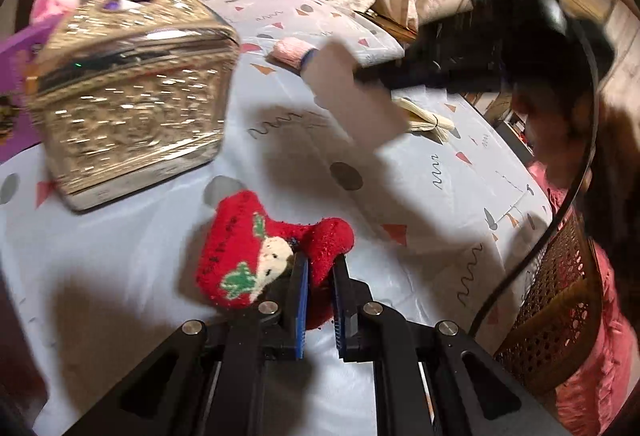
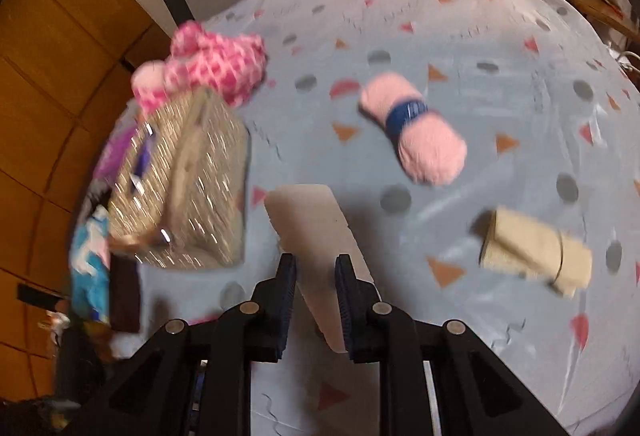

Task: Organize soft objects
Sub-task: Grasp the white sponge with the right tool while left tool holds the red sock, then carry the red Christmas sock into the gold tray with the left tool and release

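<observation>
While clamping a fuzzy red sock [image 1: 256, 248], left gripper [image 1: 320, 268], right gripper [image 2: 316, 268] pinching smooth beige felt strip [image 2: 312, 228].

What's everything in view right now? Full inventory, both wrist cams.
red sock: 1, red with green and cream pattern, near table edge, clamped in left jaws
beige card: 1, pale beige, flat piece held in right jaws
metallic box: 1, silver-gold embossed, table left
pink checked plush: 1, pink and white, behind box
pink yarn roll: 1, pink with blue band, table centre
beige bundle: 1, tan, tied, table right
tablecloth: 1, light blue, patterned
wicker chair: 1, brown, right
left gripper: black, shut
right gripper: black, shut
</observation>
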